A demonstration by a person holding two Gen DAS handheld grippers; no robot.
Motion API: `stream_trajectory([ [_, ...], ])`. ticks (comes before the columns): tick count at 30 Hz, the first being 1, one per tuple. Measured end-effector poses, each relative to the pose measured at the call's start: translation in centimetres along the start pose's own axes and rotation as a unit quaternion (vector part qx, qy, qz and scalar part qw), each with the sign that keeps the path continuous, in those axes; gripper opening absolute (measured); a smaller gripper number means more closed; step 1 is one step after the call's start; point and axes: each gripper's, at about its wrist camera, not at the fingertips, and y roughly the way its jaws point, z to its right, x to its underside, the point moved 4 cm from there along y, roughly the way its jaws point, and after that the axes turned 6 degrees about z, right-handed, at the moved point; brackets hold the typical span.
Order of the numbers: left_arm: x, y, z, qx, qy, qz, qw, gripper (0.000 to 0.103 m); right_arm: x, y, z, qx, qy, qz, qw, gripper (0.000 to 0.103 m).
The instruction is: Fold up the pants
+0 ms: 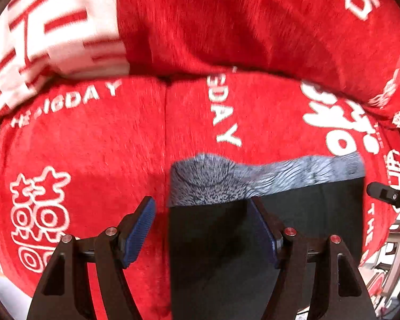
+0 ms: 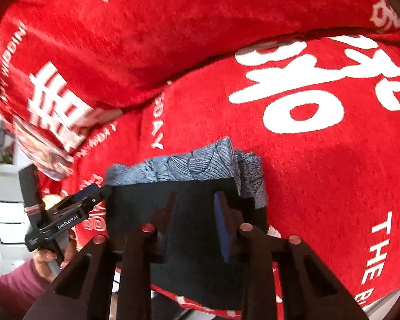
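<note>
The pants (image 1: 293, 213) are dark, nearly black, with a grey-blue patterned lining (image 1: 226, 178) showing at the far edge. They lie folded on a red blanket. My left gripper (image 1: 202, 218) is open; its left pad (image 1: 138, 229) is over the red blanket and its right pad (image 1: 261, 229) is over the pants' left part. In the right wrist view the pants (image 2: 146, 200) and lining (image 2: 200, 165) lie under my right gripper (image 2: 197, 213), which is open above the dark cloth. The left gripper (image 2: 93, 192) shows at the pants' left edge there.
The red blanket (image 1: 93, 146) with white letters and signs covers the surface, and a red cushion (image 1: 226, 26) rises behind it. A hand in a pink sleeve (image 2: 18, 280) holds the left gripper. A window and white wall (image 2: 5, 213) lie at the far left.
</note>
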Motion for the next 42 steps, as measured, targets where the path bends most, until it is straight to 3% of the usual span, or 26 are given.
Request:
stream_trajectory([
  [4, 0.8, 1.6, -0.5, 0.003, -0.029, -0.011, 0.9995, 0.079, 1.1, 3.0, 1.2, 0.044, -0.004, -0.020, 0.999, 0.025],
  [11, 1.3, 0.2, 0.5, -0.040, 0.011, -0.019, 0.9989, 0.080, 1.5, 2.3, 1.4, 0.042, -0.015, -0.028, 0.999, 0.026],
  [14, 1.7, -0.8, 0.8, -0.056, 0.005, -0.027, 0.9981, 0.080, 1.7, 1.2, 1.6, 0.052, -0.018, -0.036, 0.998, 0.030],
  [16, 2.3, -1.4, 1.1, -0.063, 0.003, -0.030, 0.9976, 0.080, 2.0, 0.7, 1.8, 0.051, -0.021, -0.041, 0.998, 0.042],
  [18, 2.9, -2.0, 1.5, -0.074, 0.005, -0.031, 0.9968, 0.080, 2.5, 0.0, 2.3, 0.055, -0.020, -0.047, 0.997, 0.065],
  [22, 4.1, -3.2, 2.5, -0.087, -0.002, -0.037, 0.9955, 0.080, 3.6, -1.6, 3.4, 0.058, -0.016, -0.056, 0.997, 0.070],
  [24, 4.5, -3.9, 3.1, -0.093, -0.005, -0.034, 0.9950, 0.080, 4.3, -2.2, 4.0, 0.065, -0.013, -0.067, 0.996, 0.080],
  [36, 6.6, -5.5, 3.6, -0.107, -0.008, -0.033, 0.9937, 0.081, 7.6, -3.0, 3.9, 0.101, -0.032, -0.084, 0.991, 0.085],
  [37, 6.7, -5.6, 3.5, -0.105, -0.009, -0.032, 0.9939, 0.084, 7.7, -2.9, 3.7, 0.102, -0.033, -0.084, 0.991, 0.086],
  [38, 6.9, -5.6, 3.4, -0.103, -0.011, -0.032, 0.9942, 0.099, 7.8, -2.8, 3.3, 0.102, -0.034, -0.083, 0.991, 0.087],
  [42, 7.5, -6.0, 3.1, -0.101, 0.000, -0.023, 0.9946, 0.102, 8.3, -2.6, 1.5, 0.106, -0.051, -0.071, 0.991, 0.089],
])
